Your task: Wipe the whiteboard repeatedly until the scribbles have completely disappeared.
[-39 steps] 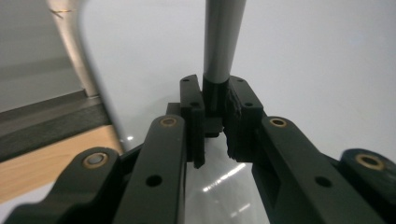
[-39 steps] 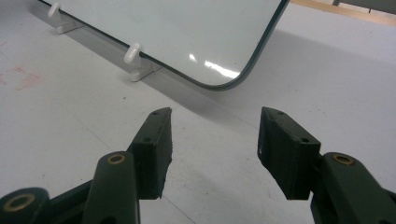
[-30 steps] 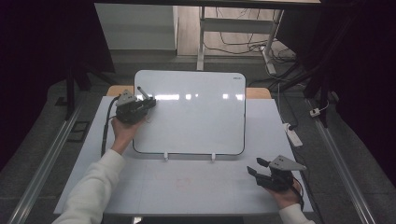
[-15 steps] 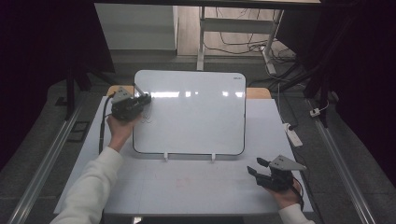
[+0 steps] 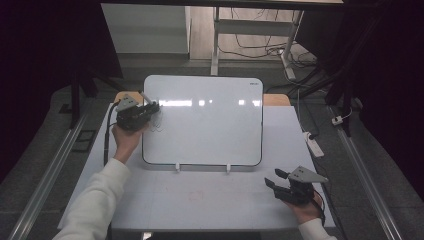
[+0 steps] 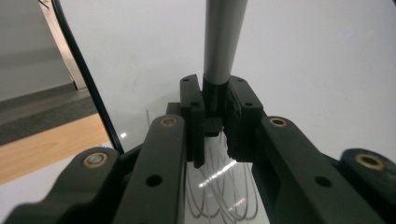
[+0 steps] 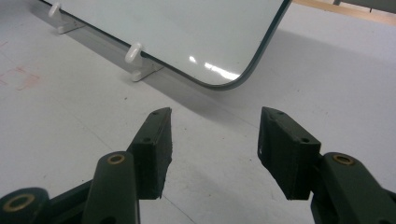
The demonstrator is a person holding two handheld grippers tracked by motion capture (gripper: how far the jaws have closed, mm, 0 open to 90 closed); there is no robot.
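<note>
Jaws of the left gripper (image 6: 215,123) are clamped on a slim grey marker with a black tip section (image 6: 223,42) — in the left gripper view the barrel rises straight up from between the two black pads. Below the jaws, thin looping pen lines (image 6: 219,200) lie on the glossy white rectangular whiteboard with a dark rim (image 6: 303,60). From the high view this left gripper (image 5: 150,109) sits at the board's upper left edge, and the faint scribbles (image 5: 157,123) show just beside it on the whiteboard (image 5: 210,125).

The right gripper (image 7: 214,144) holds nothing — its jaws stand wide apart over the pale grey tabletop (image 7: 70,140), facing the whiteboard's rounded lower corner (image 7: 252,70) and one of its small white clip feet (image 7: 135,56). In the high view the right gripper (image 5: 274,179) rests low on the table (image 5: 200,200) near its right front (well apart from the board).
</note>
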